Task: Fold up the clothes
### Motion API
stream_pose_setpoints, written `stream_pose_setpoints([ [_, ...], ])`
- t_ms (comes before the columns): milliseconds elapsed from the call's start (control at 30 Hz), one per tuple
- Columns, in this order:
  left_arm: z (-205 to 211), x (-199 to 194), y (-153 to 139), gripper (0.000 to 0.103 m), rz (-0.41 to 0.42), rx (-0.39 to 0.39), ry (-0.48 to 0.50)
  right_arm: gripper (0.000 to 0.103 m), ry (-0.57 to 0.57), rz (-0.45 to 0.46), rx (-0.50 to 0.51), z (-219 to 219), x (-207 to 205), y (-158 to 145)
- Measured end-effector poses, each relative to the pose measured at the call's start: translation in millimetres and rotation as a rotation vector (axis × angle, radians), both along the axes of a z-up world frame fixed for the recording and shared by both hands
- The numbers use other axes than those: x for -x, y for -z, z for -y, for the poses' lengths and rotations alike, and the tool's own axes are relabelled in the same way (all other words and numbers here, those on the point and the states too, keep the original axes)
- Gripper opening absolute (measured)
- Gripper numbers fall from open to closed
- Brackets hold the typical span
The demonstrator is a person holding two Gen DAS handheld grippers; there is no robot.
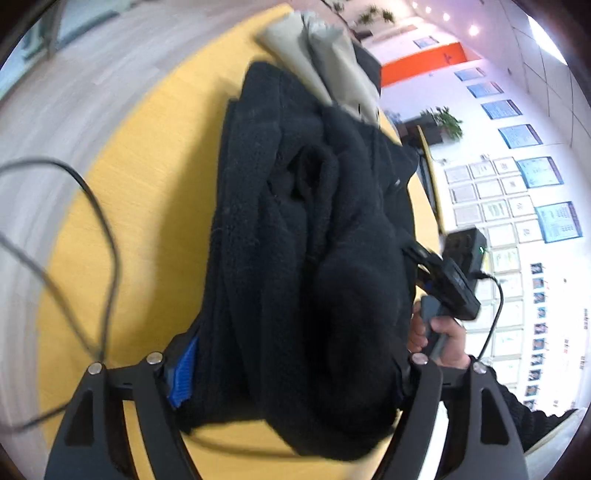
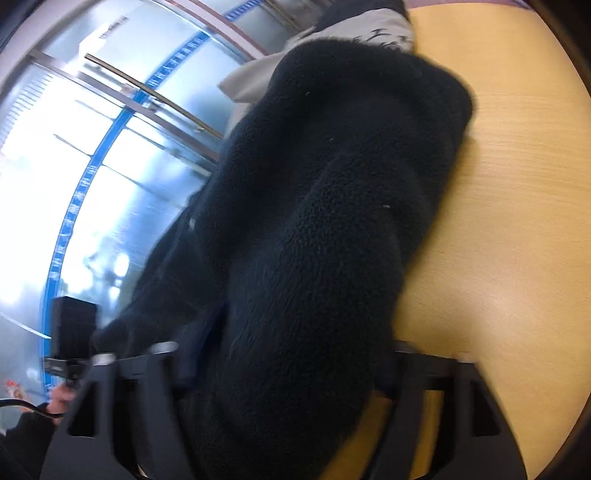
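Left wrist view: black fleece jacket point(image 1: 306, 236) bunched in a thick roll on the yellow worktop point(image 1: 140, 206), its near end running down between the two fingers of the left tongs point(image 1: 291, 373). Those fingers are spread wide with the fleece bulk filling the gap; blue pad visible on the left finger, right pad hidden by cloth. Looks like a hold on the jacket, but pad contact on the right side is not visible, so that's a judgement. Right tongs point(image 1: 439, 269) show at the jacket's right edge with their tips buried in the fleece; grip state cannot be told from here. The person's right hand point(image 1: 436, 336) is on the handle. A grey folded garment point(image 1: 325, 55) lies at the far end, touching the jacket.

Right wrist view: same fleece jacket point(image 2: 325, 221) fills the frame and passes between the fingers of the right tongs point(image 2: 280, 373), which are set wide with cloth packed between them. Worktop point(image 2: 517, 221) bare to the right. Grey garment point(image 2: 365, 26) beyond. Motion blur, edges soft.

Step, as judged: mid-fold, both ends of the jacket gathered for carrying one half over the other. The next move calls for both tongs travelling together, keeping the edge level, and laying it flat before letting go.

Count: one black jacket, one grey garment (a dark item behind it unclear), two tongs, one worktop.
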State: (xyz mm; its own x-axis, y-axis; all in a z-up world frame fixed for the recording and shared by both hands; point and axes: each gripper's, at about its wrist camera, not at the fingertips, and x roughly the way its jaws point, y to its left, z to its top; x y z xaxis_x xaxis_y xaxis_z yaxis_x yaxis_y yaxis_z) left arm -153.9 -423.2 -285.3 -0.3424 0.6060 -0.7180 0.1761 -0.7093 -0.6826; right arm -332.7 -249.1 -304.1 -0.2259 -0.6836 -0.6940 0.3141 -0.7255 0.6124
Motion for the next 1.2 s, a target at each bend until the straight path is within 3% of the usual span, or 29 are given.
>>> stream_pose_setpoints([
  [33, 4, -12, -17, 0.081, -0.024, 0.027, -0.027, 0.099, 0.003, -0.015, -0.026, -19, 4, -12],
  [100, 20, -28, -53, 0.081, -0.083, 0.086, -0.083, 0.099, -0.006, -0.06, -0.07, -44, -1, -38],
  [167, 66, -53, -94, 0.084, -0.151, 0.148, -0.143, 0.1, -0.024, -0.116, -0.131, -106, 4, -64],
  [200, 88, -66, -115, 0.085, -0.185, 0.18, -0.173, 0.1, -0.045, -0.148, -0.165, -113, -5, -79],
  [267, 83, -99, -168, 0.086, -0.248, 0.249, -0.215, 0.1, -0.089, -0.221, -0.193, -115, -4, -100],
  [367, 40, -131, -236, 0.097, -0.362, 0.349, -0.273, 0.1, -0.126, -0.351, -0.186, -123, -66, -149],
  [433, 59, -150, -272, 0.103, -0.396, 0.414, -0.308, 0.103, -0.133, -0.397, -0.187, -144, -105, -174],
  [567, 7, -189, -320, 0.103, -0.353, 0.599, -0.314, 0.103, -0.172, -0.48, -0.289, -172, -146, -221],
  [667, -52, -186, -303, 0.103, -0.318, 0.662, -0.33, 0.103, -0.201, -0.464, -0.344, -175, -167, -226],
  [867, -169, -179, -269, 0.103, -0.246, 0.787, -0.36, 0.103, -0.291, -0.307, -0.48, -179, -214, -241],
  [1100, -191, -163, -249, 0.103, -0.141, 0.76, -0.409, 0.103, -0.351, -0.331, -0.575, -165, -231, -244],
  [1200, -185, -162, -260, 0.103, -0.14, 0.78, -0.409, 0.103, -0.351, -0.355, -0.601, -151, -232, -248],
])
